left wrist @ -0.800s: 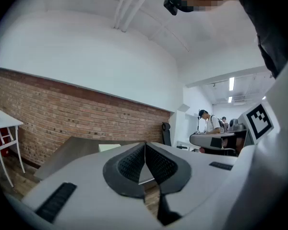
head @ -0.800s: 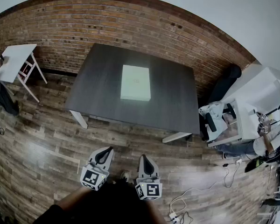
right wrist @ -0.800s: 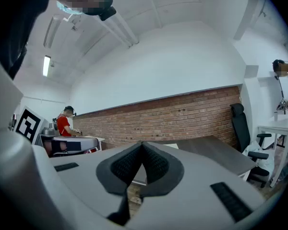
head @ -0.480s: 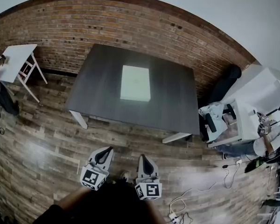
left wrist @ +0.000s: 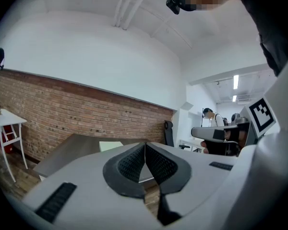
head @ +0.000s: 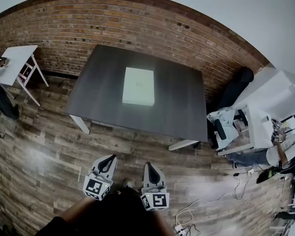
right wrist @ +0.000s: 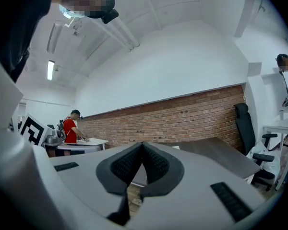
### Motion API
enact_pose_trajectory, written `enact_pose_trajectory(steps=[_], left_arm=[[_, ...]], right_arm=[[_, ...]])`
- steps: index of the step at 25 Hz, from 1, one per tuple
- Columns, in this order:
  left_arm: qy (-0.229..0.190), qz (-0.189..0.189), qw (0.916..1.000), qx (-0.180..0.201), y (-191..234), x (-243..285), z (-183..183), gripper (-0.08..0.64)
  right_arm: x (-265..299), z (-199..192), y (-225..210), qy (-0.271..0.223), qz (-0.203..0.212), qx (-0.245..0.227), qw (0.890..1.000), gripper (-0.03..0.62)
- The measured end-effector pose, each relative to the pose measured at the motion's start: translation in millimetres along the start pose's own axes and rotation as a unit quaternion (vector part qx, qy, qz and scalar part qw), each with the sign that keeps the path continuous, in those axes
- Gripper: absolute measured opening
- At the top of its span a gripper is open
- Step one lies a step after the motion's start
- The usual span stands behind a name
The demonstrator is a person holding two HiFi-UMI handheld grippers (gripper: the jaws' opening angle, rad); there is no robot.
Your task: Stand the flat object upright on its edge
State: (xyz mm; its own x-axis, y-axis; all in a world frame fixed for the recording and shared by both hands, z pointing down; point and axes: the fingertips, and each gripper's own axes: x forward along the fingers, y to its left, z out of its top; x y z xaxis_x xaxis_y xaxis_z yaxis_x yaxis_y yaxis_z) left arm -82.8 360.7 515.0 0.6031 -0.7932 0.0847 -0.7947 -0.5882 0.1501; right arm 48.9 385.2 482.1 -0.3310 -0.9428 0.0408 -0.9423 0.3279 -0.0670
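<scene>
A flat, pale rectangular box (head: 138, 86) lies on its broad face in the middle of the dark grey table (head: 96, 87). In the left gripper view a sliver of the box (left wrist: 110, 145) shows on the table beyond the jaws. Both grippers hover over the wooden floor, well short of the table's near edge. My left gripper (head: 109, 160) is shut with nothing in it, its black pads (left wrist: 132, 163) pressed together. My right gripper (head: 150, 166) is likewise shut and empty, pads (right wrist: 127, 163) meeting, and it points level toward the table.
A brick wall (head: 137, 28) runs behind the table. A small white table (head: 14, 63) stands at the left with a person in red beside it. At the right are a black chair (head: 238, 85), white desks (head: 278, 100), a seated person and cables on the floor (head: 206, 200).
The table and box have drifted slightly left and nearer in the head view. Both grippers sit a little lower in the picture, still shut.
</scene>
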Motion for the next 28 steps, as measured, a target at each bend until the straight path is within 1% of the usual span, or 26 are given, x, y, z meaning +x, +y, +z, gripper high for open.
enact_pose_trajectory(steps=[4,10,14,21,28], left_arm=[[0.006,0.013,0.9999,0.0,-13,5,-10,0.034],[0.009,0.04,0.9991,0.007,-39,20,-15,0.034],[0.007,0.053,0.9985,0.008,-48,27,-16,0.034],[0.01,0.075,0.997,0.017,-48,32,-16,0.034],[0.015,0.073,0.9971,0.019,-37,54,-20,0.034]], right_arm=[[-7,-9,-16,0.01,0.015,-0.002,1.0,0.025],[-17,-10,-49,0.009,0.036,0.001,0.999,0.025],[-17,-15,-64,0.011,0.051,0.002,0.999,0.025],[-9,-15,-75,0.009,0.065,0.005,0.998,0.025],[13,-15,-90,0.008,0.062,0.004,0.998,0.025]])
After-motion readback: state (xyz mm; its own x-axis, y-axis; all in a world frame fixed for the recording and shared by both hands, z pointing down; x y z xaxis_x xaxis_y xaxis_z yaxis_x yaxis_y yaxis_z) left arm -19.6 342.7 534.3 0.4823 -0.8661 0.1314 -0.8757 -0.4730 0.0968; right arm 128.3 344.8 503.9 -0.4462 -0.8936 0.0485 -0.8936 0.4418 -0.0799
